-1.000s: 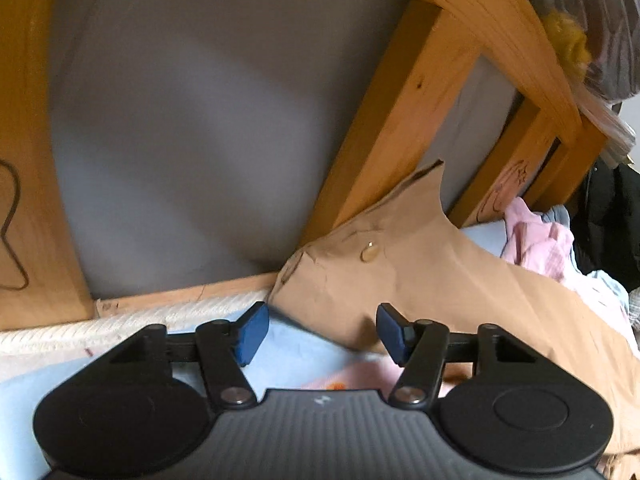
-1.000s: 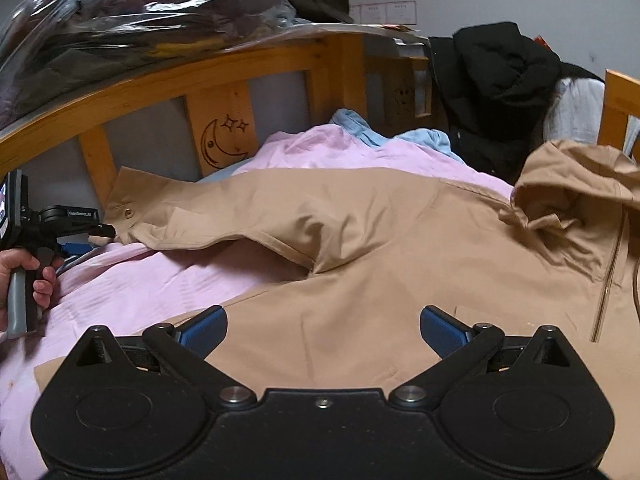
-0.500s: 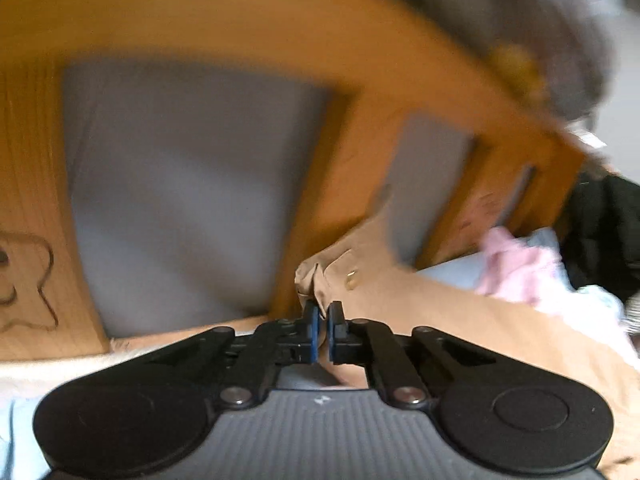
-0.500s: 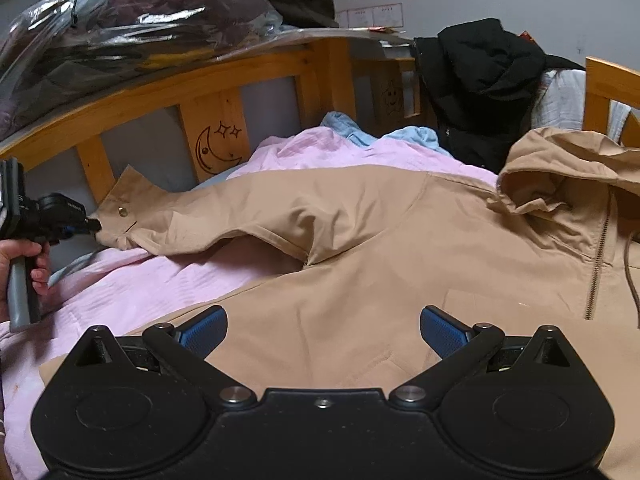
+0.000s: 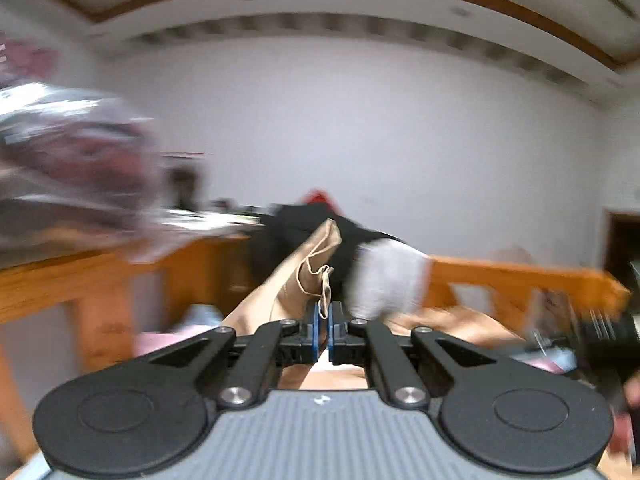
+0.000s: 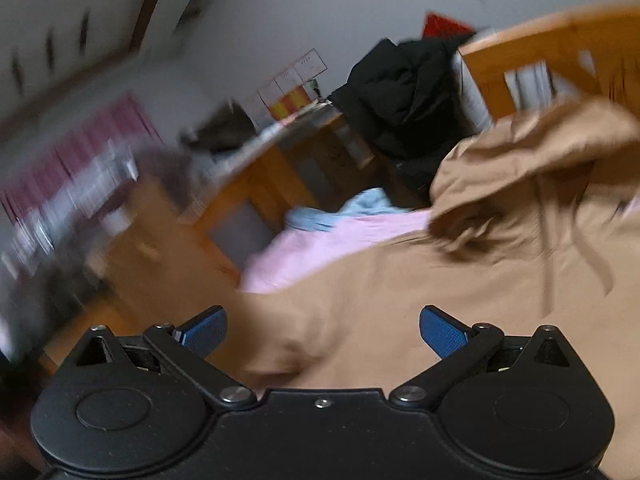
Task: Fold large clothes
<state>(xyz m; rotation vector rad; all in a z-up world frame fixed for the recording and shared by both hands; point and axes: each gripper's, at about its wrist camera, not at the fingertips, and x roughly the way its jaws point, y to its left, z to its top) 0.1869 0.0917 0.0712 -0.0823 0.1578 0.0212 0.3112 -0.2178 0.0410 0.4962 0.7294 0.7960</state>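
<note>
A large tan hooded jacket (image 6: 500, 248) lies spread on a bed, its hood at the right in the right wrist view. My left gripper (image 5: 325, 330) is shut on the cuff of the jacket's sleeve (image 5: 308, 276) and holds it lifted, so the sleeve stands up in front of the camera. My right gripper (image 6: 320, 332) is open and empty, just above the jacket's body. Both views are blurred by motion.
Pink bedding (image 6: 320, 240) and a light blue cloth (image 6: 344, 212) lie under the jacket. A wooden bed frame (image 5: 80, 280) runs around the bed. A black coat (image 6: 404, 96) hangs on the far rail. Wrapped bundles (image 5: 68, 168) sit on the left rail.
My left gripper closed on the sleeve cuff, then lifted it and swung right, away from the headboard. The right gripper stayed open and turned left over the jacket.
</note>
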